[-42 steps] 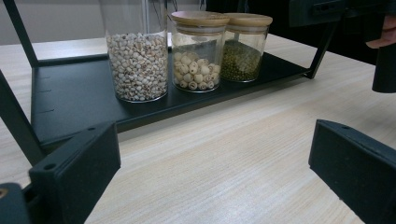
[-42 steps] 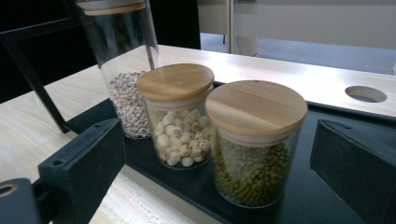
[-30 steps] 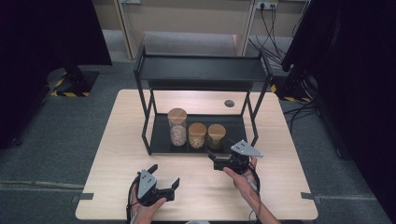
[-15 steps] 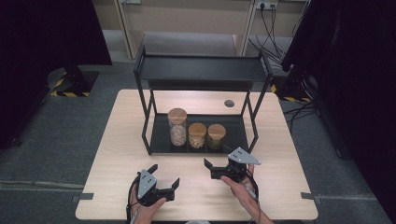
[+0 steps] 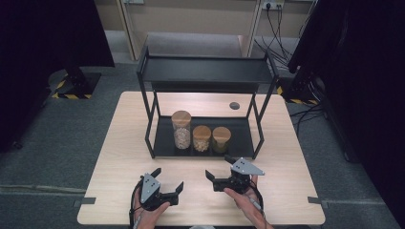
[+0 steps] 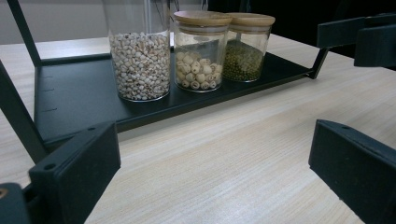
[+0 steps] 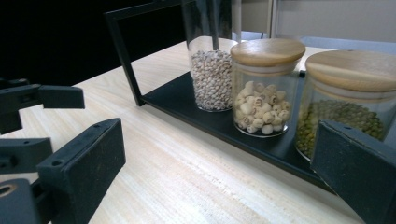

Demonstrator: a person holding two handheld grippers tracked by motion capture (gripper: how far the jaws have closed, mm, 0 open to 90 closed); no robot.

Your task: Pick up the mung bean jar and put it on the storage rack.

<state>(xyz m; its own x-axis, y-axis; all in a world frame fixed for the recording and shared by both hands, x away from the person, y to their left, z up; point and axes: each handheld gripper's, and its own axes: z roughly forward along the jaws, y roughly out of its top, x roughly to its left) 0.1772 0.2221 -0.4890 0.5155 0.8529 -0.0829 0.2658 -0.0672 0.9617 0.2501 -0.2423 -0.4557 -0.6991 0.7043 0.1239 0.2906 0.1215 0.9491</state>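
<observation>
I hold my right gripper (image 5: 220,172) and left gripper (image 5: 168,180) wide open and empty on the table, just short of the three jars on the rack's bottom shelf (image 5: 241,139), so next I judge I must reach the right one around the green-bean jar (image 5: 221,139).

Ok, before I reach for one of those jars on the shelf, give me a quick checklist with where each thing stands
1. Right gripper open, holding nothing: ok.
2. Left gripper open, holding nothing: ok.
3. Three jars upright on the rack's lower shelf: ok.
4. Wooden lids seated on the green bean jar and the white seed jar: ok.
5. Tall grain jar lid firmly seated: cannot tell.
6. Gap between neighbouring jars wide enough for a jaw: cannot tell, they stand close.
</observation>
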